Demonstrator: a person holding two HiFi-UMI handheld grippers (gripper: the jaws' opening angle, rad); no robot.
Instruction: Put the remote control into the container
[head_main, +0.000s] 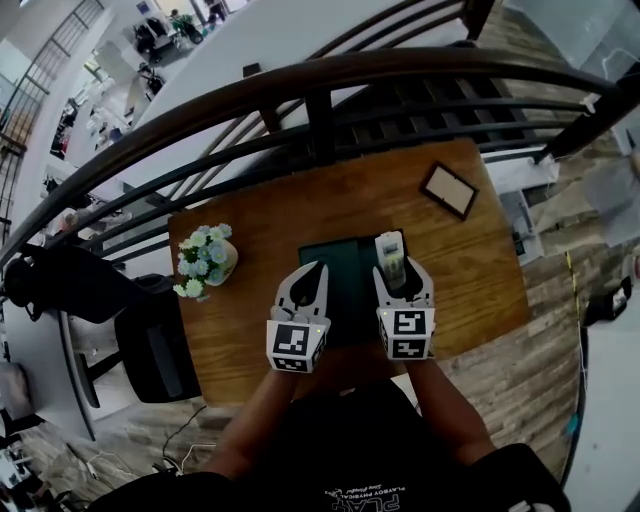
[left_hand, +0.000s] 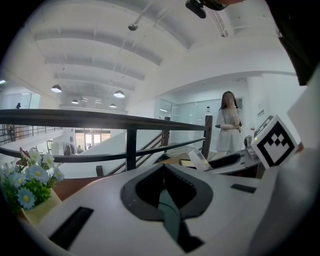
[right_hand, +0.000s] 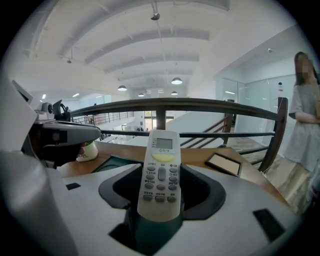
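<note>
Remote control (right_hand: 160, 172) pinched between the jaws of the right gripper (head_main: 400, 265), held over the right-hand edge of the dark green container (head_main: 348, 290).
White remote, buttons up, screen end pointing away from the person. Print under the screen and on the keys is too fine to read. Left gripper (left_hand: 163, 169): jaws pressed together, nothing between them, near the container's left edge. Wooden table (head_main: 250, 330) also carries a flower pot (head_main: 205, 262) with illegible red lettering and a framed panel (head_main: 449, 190). Black-and-white square markers on both gripper cubes.
</note>
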